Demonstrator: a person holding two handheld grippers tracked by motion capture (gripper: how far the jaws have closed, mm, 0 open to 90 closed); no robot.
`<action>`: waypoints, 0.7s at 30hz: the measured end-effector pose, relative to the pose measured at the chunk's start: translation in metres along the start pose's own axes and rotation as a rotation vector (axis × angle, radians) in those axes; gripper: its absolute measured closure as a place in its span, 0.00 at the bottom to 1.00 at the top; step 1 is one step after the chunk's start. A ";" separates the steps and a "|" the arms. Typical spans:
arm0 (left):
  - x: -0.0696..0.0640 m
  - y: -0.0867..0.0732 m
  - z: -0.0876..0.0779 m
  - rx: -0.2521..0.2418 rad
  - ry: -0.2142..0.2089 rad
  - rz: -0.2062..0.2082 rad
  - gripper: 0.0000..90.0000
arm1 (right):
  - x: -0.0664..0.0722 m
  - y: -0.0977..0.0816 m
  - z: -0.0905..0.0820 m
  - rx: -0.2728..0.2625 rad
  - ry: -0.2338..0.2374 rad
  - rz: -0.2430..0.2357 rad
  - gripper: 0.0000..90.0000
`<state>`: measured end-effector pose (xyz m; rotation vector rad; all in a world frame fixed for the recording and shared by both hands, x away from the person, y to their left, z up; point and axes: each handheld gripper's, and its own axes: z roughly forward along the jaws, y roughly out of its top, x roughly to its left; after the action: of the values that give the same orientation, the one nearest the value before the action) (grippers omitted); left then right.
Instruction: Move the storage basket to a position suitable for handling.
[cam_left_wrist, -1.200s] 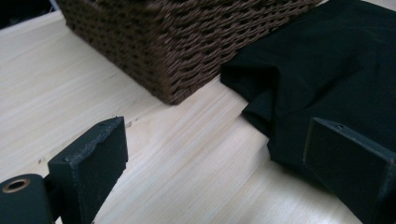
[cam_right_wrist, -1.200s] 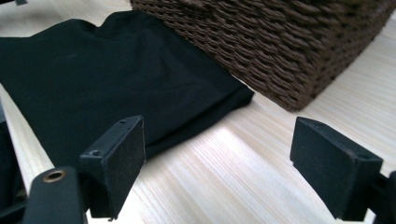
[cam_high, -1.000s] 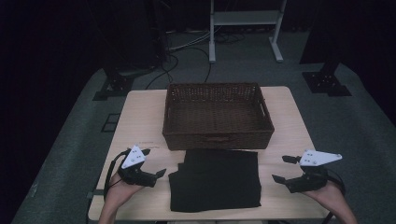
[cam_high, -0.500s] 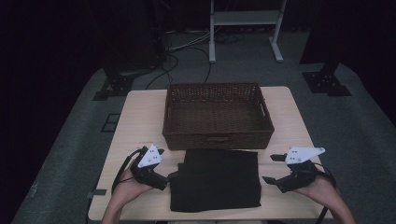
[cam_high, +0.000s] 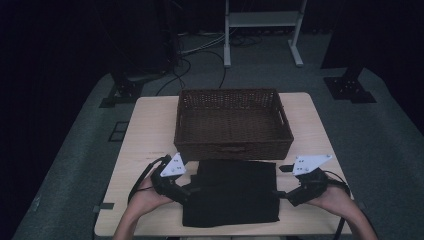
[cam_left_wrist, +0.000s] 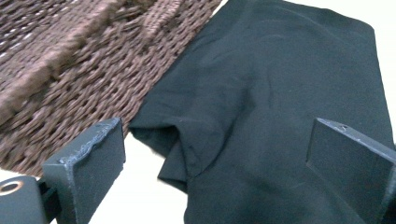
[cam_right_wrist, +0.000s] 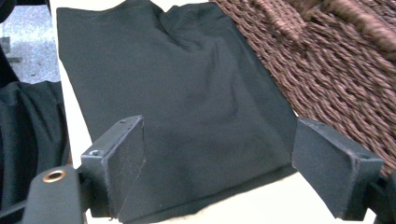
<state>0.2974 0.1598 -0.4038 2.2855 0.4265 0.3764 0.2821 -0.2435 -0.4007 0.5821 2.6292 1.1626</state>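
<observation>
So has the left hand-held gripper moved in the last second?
Yes. The left hand-held gripper has moved inward to the black cloth's left edge, jaws open, below the fixed basket.

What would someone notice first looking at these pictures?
A folded black cloth lies flat at the table's near edge, right in front of an empty brown wicker basket. The left gripper and right gripper flank the cloth's two sides, jaws open.

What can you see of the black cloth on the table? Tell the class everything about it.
The black cloth is a folded garment of thin, soft, matte fabric, lying flat in a rough rectangle on the pale table, right in front of the woven basket. A small fold sticks out at its left edge near the basket. The left gripper and right gripper sit open at its two sides.
</observation>
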 end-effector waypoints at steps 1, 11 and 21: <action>-0.001 0.001 0.002 0.003 -0.005 0.004 0.04 | 0.001 0.003 0.004 0.009 0.006 -0.008 0.19; -0.007 0.012 0.019 0.034 -0.058 0.030 0.05 | 0.002 0.011 0.024 0.067 0.043 -0.046 0.19; -0.010 0.020 0.039 0.066 -0.102 0.057 0.05 | 0.001 0.015 0.041 0.112 0.070 -0.066 0.19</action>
<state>0.3074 0.1177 -0.4169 2.3727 0.3267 0.2766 0.2996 -0.2067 -0.4170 0.4781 2.7646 1.0407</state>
